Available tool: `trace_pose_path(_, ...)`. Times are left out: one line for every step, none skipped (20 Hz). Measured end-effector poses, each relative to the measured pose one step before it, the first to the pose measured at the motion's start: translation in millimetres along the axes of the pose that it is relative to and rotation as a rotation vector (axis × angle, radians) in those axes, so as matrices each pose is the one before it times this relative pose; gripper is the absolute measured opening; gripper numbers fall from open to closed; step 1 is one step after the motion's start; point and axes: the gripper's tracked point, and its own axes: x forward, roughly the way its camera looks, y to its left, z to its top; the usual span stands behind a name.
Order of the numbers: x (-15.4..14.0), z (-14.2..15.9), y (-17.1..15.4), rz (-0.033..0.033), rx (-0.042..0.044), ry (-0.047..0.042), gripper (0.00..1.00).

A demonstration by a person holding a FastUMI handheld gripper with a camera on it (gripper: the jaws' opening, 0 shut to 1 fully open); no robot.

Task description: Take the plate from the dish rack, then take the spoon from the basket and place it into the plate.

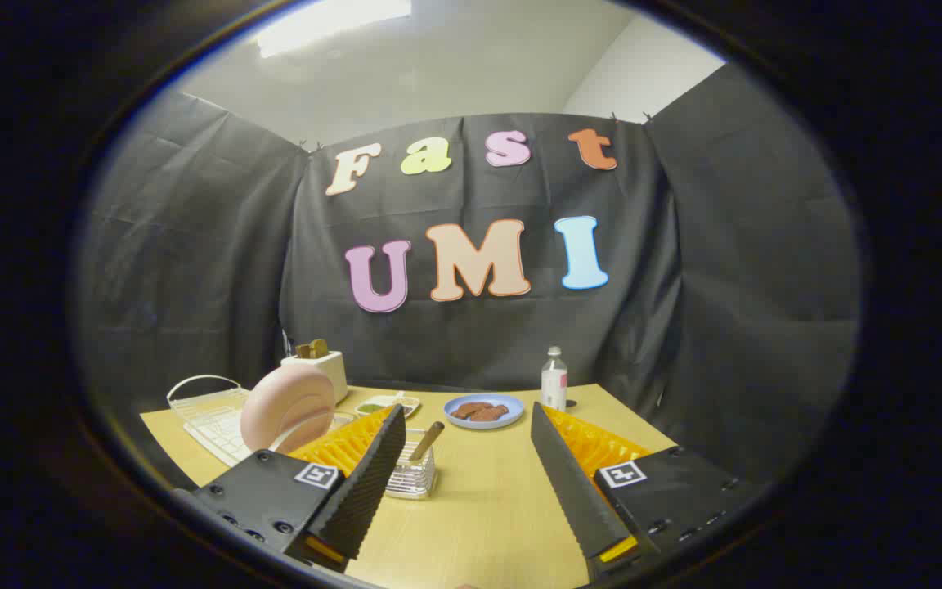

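Gripper: my fingers stand wide apart, holding nothing.
Plate: one, pink, on edge in the dish rack, beyond my left finger.
Spoon: one, handle tilted up-right, in the basket beside my left finger.
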Motion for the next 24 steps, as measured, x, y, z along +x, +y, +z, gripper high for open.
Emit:
trace_pose_path(0.11, 0.14, 2.70, 0.00961, 0.00652, 0.00198, 0.99)
trace_pose_path(-0.20, -0.07, 2.19, 0.00850, 0.00490, -0.00090, 0.99)
trace_pose_path(0.60, 0.80, 0.83, 0.00417, 0.00206, 0.00035, 0.99)
trace_pose_path(-0.05, -1.18, -0.41, 0.00034, -0.00102, 0.00019, 0.99)
trace_pose_path(0.06, 0.17, -0.82, -0.00279, -0.00383, 0.00031, 0.99)
trace_pose_path(0.20, -0.76, -1.22, -0.00527, -0.00510, 0.00183, 0.99)
trace_pose_path(-0.10, -0.76, -1.57, -0.00620, -0.00481, 0.00230, 0.99)
trace_pose_path(-0.24, -0.75, -1.06, -0.00620, -0.00324, 0.00228, 0.99)
trace_pose_path(0.35, -0.36, -1.20, -0.00430, -0.00159, 0.00280, 0.99)
trace_pose_path(-0.26, -0.10, -0.31, -0.00291, -0.00002, -0.00185, 0.99)
trace_pose_path(0.06, 1.21, -0.37, -0.00189, 0.00035, -0.00097, 0.99)
trace_pose_path(0.16, -0.94, -0.64, -0.00142, 0.00204, -0.00038, 0.99)
trace_pose_path(0.16, 0.53, 0.23, -0.00078, 0.00264, 0.00029, 0.99)
trace_pose_path(-0.37, -0.79, -0.29, -0.00162, 0.00254, 0.00132, 0.99)
trace_pose_path(0.03, -0.18, -0.17, -0.00220, 0.00195, 0.00147, 0.99)
trace_pose_path(-0.05, -0.27, -0.77, -0.00369, 0.00031, 0.00220, 0.99)
trace_pose_path(0.50, 0.28, -0.30, -0.00530, 0.00072, 0.00161, 0.99)
trace_pose_path(-0.21, -0.25, 1.11, -0.00412, 0.00207, 0.00339, 0.99)
trace_pose_path(-0.44, 0.27, 4.29, 0.00643, 0.00143, 0.00447, 0.99)
trace_pose_path(-0.39, -0.10, 8.65, 0.01658, 0.00163, 0.00252, 0.99)
trace_pose_path(0.05, 2.09, 8.92, 0.02207, 0.00302, -0.00111, 0.99)
trace_pose_path(1.99, 1.75, 8.42, 0.02118, 0.00499, 0.00160, 0.99)
trace_pose_path(3.32, 1.22, 8.42, 0.02045, 0.00639, 0.01441, 0.99)
trace_pose_path(3.59, -0.76, 7.11, 0.01567, 0.01003, 0.02365, 0.99)
